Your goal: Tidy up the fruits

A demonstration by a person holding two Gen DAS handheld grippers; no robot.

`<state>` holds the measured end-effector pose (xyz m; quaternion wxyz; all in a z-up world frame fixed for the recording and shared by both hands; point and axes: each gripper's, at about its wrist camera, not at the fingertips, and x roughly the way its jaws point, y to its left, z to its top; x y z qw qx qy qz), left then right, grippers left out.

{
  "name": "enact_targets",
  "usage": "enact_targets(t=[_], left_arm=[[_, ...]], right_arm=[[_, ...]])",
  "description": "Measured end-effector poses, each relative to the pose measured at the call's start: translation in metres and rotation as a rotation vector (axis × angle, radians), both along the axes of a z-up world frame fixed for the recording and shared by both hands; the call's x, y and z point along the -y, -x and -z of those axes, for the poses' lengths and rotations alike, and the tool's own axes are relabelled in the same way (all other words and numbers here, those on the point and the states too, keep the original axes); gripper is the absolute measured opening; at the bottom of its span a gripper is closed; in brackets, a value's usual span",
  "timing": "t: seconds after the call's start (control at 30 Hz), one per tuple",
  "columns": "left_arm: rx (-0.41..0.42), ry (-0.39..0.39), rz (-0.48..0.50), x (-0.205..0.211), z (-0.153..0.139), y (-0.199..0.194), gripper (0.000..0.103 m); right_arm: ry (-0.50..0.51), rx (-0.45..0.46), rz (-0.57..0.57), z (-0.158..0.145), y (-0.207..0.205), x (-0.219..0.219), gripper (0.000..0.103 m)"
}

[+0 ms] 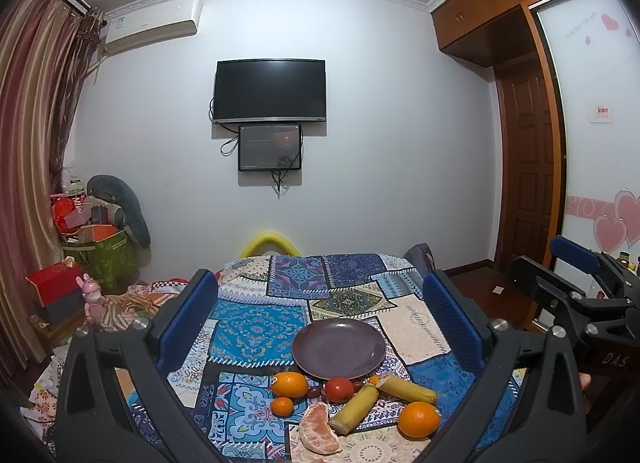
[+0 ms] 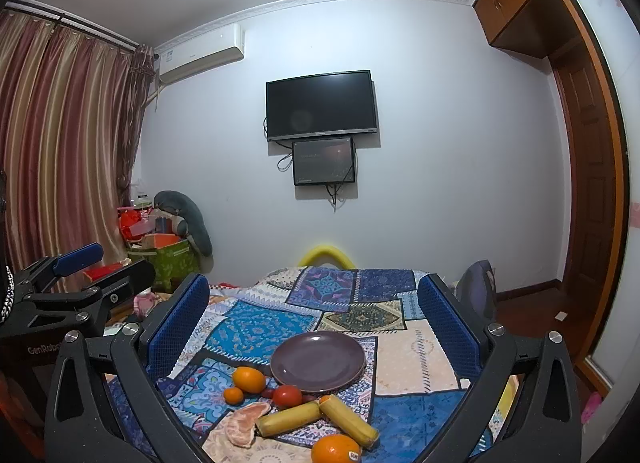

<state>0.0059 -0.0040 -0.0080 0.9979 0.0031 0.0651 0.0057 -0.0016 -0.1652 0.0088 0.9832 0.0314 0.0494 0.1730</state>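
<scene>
Left gripper (image 1: 320,319) and right gripper (image 2: 316,323): fingers spread wide, holding nothing. Oranges (image 1: 418,420), tomato (image 1: 339,390), banana halves (image 1: 355,408) and peeled citrus (image 1: 318,431) lie near the empty purple plate (image 1: 338,348).

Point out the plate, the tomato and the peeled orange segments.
plate (image 1: 338,349): left wrist view, bare middle of the dish.
tomato (image 1: 339,390): left wrist view, centre of its red skin.
peeled orange segments (image 2: 244,427): right wrist view, middle of the pale wedge.

Wall-mounted television (image 1: 270,90) above a smaller screen (image 1: 269,147), air conditioner (image 1: 152,25), striped curtains (image 2: 60,151).
</scene>
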Motion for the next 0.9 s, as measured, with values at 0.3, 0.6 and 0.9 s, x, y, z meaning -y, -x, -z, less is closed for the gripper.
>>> enact_targets(t=[0.3,0.6,0.9], left_arm=[[-0.052,-0.003,0.010,-0.003,0.007,-0.013,0.103],[-0.179,0.011,0.031,-0.015,0.031,-0.044,0.092],[-0.362,0.009,0.062,-0.029,0.072,-0.086,0.063]], right_arm=[[0.023,-0.052,-0.026,0.008,-0.013,-0.001,0.103],[0.073,-0.217,-0.037,0.047,-0.048,0.004,0.103],[0.133,-0.396,-0.067,0.093,-0.076,0.009,0.083]])
